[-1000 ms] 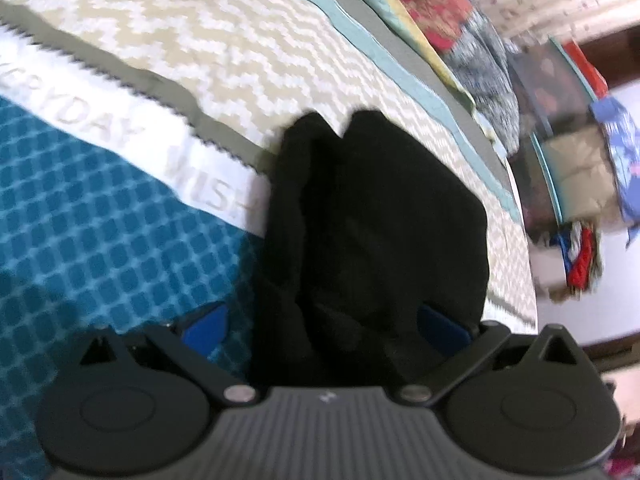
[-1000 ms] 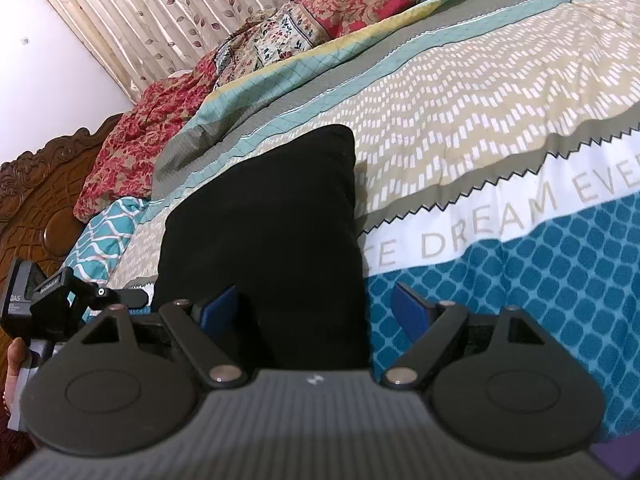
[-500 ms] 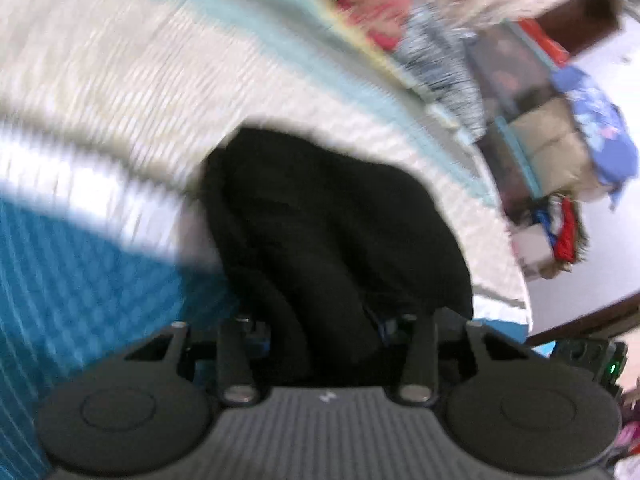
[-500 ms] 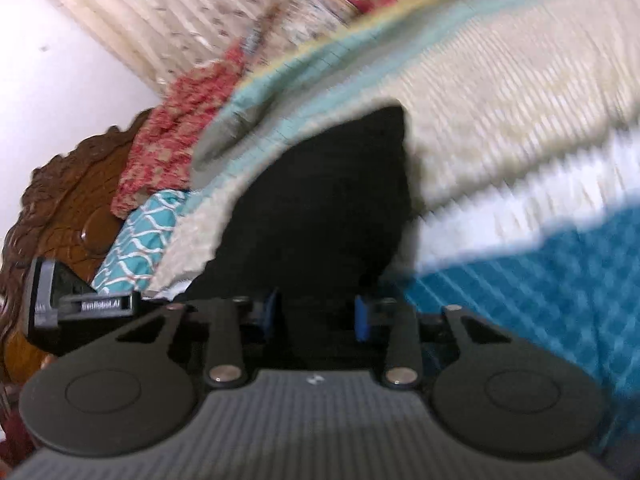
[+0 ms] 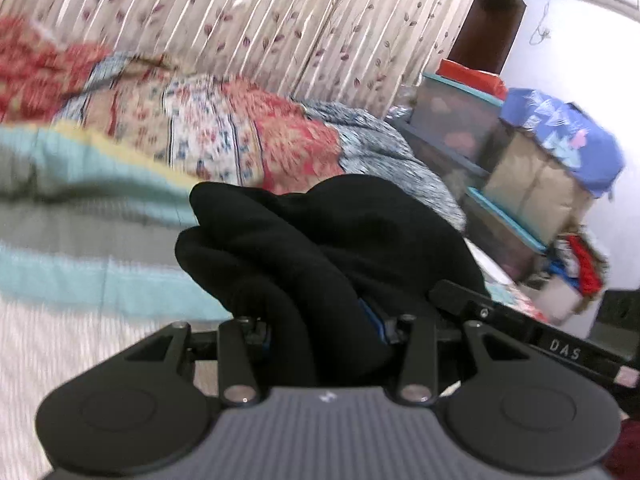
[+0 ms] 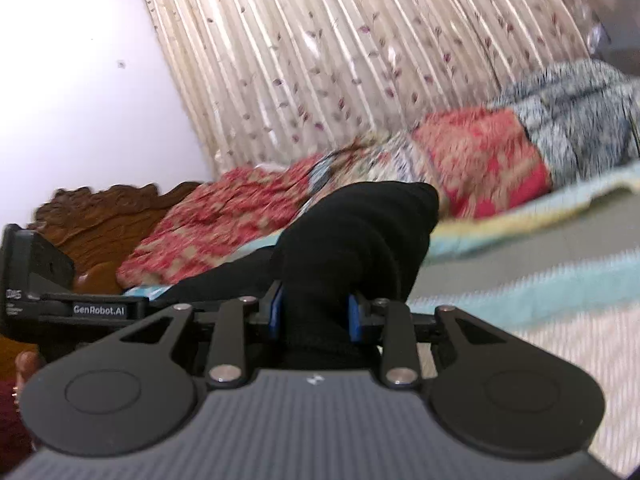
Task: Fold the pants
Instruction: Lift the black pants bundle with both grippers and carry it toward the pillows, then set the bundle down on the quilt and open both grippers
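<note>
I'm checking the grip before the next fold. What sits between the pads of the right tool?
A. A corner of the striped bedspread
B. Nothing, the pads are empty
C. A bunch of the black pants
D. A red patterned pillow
C: in the right wrist view the right tool has its blue pads pressed on either side of a bunch of the black pants, raised off the bedspread.

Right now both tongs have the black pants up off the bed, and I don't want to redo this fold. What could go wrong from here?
1. The left tongs hold a thick bunched wad of the black pants; layers could slip out unevenly.
2. The right tongs pinch a narrower fold, so the edge may hang crooked.
3. The loose cloth could drag across the striped bedspread and spoil the fold.
</note>
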Tool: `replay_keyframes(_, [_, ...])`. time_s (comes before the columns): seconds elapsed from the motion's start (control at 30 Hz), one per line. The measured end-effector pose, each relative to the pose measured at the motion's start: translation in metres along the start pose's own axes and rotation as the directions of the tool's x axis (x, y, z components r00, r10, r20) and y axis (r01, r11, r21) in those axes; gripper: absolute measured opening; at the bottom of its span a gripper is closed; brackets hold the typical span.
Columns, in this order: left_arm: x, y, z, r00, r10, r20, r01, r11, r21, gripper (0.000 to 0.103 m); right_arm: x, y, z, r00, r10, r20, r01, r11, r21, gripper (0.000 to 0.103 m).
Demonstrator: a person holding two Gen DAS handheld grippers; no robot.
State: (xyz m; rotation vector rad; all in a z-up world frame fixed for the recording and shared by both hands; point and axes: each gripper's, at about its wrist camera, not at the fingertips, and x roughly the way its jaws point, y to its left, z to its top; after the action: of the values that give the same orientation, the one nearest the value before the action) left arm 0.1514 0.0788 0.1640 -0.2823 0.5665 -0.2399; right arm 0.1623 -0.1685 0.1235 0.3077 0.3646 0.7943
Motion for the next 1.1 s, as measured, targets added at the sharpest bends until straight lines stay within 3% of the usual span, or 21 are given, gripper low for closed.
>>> replay_keyframes(0.1, [0.054, 0.017, 0.008, 0.999, 0.040, 0.008, -0.040, 0.999, 0.013, 0.039, 0.046, -0.023, -0.001, 0.998, -0.065, 0.001, 0.065, 0.996, -0.063, 0.033])
replay_keyframes(0.23, [0.125, 0.046, -0.007, 0.995, 0.092, -0.046, -0.092, 0.996, -0.001, 0.039, 0.096, -0.070, -0.021, 0.986, -0.144, -0.080, 0.144, 0.990, -0.001, 0.033])
replay_keyframes(0.33, [0.174, 0.064, -0.035, 0.977, 0.156, -0.142, -0.162, 0.987, -0.026, 0.041, 0.129, -0.096, -0.047, 0.955, -0.221, -0.200, 0.233, 0.972, 0.039, 0.034])
replay_keyframes(0.37, [0.181, 0.064, -0.044, 0.972, 0.191, -0.139, -0.194, 0.981, -0.008, 0.046, 0.134, -0.103, -0.055, 0.942, -0.249, -0.227, 0.265, 0.963, 0.043, 0.037])
replay_keyframes(0.47, [0.176, 0.058, -0.051, 0.970, 0.215, -0.115, -0.218, 0.976, -0.010, 0.050, 0.123, -0.107, -0.061, 0.941, -0.252, -0.228, 0.275, 0.958, 0.077, 0.046])
replay_keyframes(0.57, [0.171, 0.059, -0.042, 0.954, 0.247, -0.173, -0.263, 0.962, -0.076, 0.058, 0.110, -0.101, -0.056, 0.926, -0.290, -0.243, 0.315, 0.947, 0.068, 0.060])
replay_keyframes(0.63, [0.157, 0.057, -0.039, 0.942, 0.269, -0.200, -0.297, 0.947, -0.125, 0.060, 0.094, -0.093, -0.053, 0.917, -0.325, -0.232, 0.350, 0.934, 0.075, 0.063])
replay_keyframes(0.7, [0.136, 0.043, -0.038, 0.924, 0.323, -0.207, -0.348, 0.932, -0.102, 0.062, 0.072, -0.084, -0.054, 0.913, -0.343, -0.223, 0.370, 0.924, 0.095, 0.063])
replay_keyframes(0.8, [0.105, 0.018, -0.048, 0.899, 0.382, -0.213, -0.398, 0.916, -0.036, 0.076, 0.037, -0.070, -0.061, 0.913, -0.340, -0.223, 0.375, 0.917, 0.135, 0.069])
replay_keyframes(0.87, [0.084, 0.001, -0.059, 0.892, 0.391, -0.226, -0.403, 0.915, -0.005, 0.080, 0.016, -0.058, -0.065, 0.917, -0.330, -0.224, 0.369, 0.915, 0.163, 0.077])
replay_keyframes(0.97, [0.053, -0.025, -0.079, 0.873, 0.421, -0.246, -0.424, 0.904, 0.043, 0.083, -0.025, -0.033, -0.077, 0.921, -0.319, -0.223, 0.360, 0.916, 0.175, 0.082])
replay_keyframes(1.1, [0.012, -0.043, -0.100, 0.858, 0.435, -0.275, -0.444, 0.896, 0.033, 0.089, -0.072, -0.002, -0.091, 0.928, -0.301, -0.220, 0.344, 0.918, 0.195, 0.087])
